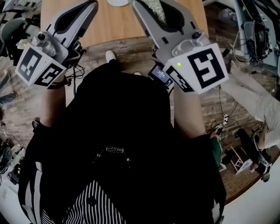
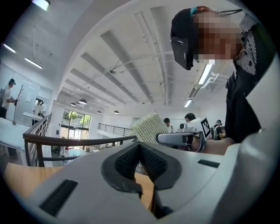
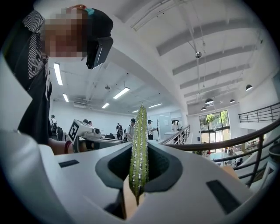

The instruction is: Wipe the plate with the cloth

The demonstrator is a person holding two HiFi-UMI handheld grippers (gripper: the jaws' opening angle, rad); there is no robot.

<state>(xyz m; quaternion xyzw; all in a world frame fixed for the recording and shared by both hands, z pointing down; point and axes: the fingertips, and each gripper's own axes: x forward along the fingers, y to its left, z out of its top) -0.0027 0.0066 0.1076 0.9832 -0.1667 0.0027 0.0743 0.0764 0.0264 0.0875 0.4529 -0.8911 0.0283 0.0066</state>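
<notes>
Both grippers are raised in front of my chest and tilt upward. The right gripper (image 1: 158, 5) (image 3: 139, 151) is shut on a green-white textured cloth (image 1: 155, 12) (image 3: 140, 131), which stands edge-on between its jaws. The left gripper view shows that cloth (image 2: 151, 127) from the side, sticking up from the right gripper (image 2: 175, 139). The left gripper (image 1: 91, 4) (image 2: 139, 146) is shut with nothing in it. A white plate (image 1: 118, 2) lies on the wooden table (image 1: 109, 26), only its rim showing at the head view's top edge, between the two grippers.
My black-clothed body fills the middle of the head view, above a wooden floor. Cables and equipment (image 1: 258, 39) crowd the right side, next to a seated person's legs (image 1: 256, 105). A dark railing (image 2: 65, 140) and several people stand in the hall behind.
</notes>
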